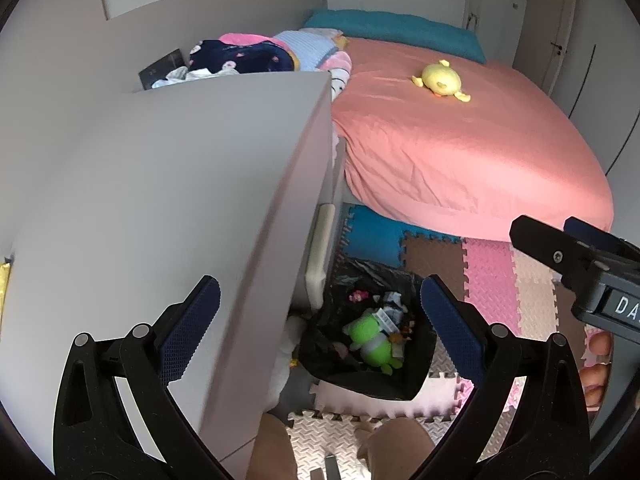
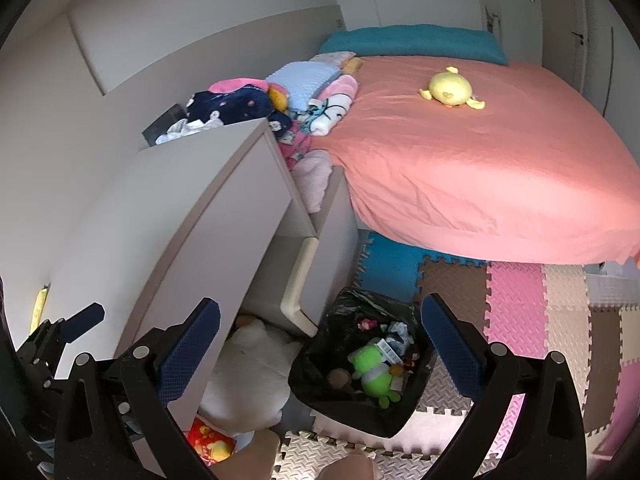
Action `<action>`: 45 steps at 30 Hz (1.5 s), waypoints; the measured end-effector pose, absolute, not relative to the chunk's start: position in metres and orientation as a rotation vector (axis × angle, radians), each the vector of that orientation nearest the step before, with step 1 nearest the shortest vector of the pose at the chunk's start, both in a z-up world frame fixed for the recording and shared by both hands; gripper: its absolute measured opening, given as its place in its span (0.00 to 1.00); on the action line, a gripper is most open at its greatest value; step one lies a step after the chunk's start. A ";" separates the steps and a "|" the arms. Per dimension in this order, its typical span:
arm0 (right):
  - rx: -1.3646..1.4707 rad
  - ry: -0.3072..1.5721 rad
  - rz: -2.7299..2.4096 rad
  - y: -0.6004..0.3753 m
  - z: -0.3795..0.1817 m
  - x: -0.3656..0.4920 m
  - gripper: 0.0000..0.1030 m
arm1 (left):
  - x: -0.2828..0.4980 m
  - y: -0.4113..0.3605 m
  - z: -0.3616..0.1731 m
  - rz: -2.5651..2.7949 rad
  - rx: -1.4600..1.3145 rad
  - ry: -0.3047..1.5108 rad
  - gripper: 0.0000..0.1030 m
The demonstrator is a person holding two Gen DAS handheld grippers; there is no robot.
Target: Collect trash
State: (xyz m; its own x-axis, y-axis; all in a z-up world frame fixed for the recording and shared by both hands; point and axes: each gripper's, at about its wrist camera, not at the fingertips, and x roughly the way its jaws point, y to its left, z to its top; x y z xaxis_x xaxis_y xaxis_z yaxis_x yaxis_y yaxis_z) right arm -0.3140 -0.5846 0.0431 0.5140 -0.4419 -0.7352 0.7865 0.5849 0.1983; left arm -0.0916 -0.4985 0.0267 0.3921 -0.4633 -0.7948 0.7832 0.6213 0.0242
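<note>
A black-lined trash bin (image 1: 416,384) (image 2: 304,372) stands on the foam floor mat beside the white desk. It holds a green plush toy (image 1: 370,340) (image 2: 372,372) and several scraps of packaging (image 1: 392,308) (image 2: 394,340). My left gripper (image 1: 320,320) is open and empty, above the desk edge and the bin. My right gripper (image 2: 320,336) is open and empty, above the bin; it also shows at the right edge of the left wrist view (image 1: 576,256). The left gripper shows at the lower left of the right wrist view (image 2: 60,336).
A white desk (image 1: 160,200) (image 2: 192,216) fills the left. A bed with a salmon sheet (image 1: 460,152) (image 2: 480,168) carries a yellow duck plush (image 1: 440,80) (image 2: 450,88) and a pile of blankets (image 1: 260,56) (image 2: 280,96). A white plush (image 2: 248,372) lies under the desk. Coloured foam tiles (image 1: 488,280) (image 2: 516,304) cover the floor.
</note>
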 end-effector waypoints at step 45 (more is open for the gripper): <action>0.362 0.780 -0.430 -0.409 0.057 -0.129 0.97 | 0.015 -0.250 0.051 -0.492 0.197 0.870 0.95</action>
State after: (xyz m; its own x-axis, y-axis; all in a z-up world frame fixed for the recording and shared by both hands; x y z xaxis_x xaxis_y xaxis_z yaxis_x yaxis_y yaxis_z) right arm -0.1288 -0.4093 0.0575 0.6329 -0.2363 -0.7373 0.4979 0.8535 0.1538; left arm 0.0149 -0.2499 0.0513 0.5421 -0.3324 -0.7718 0.4894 0.8715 -0.0316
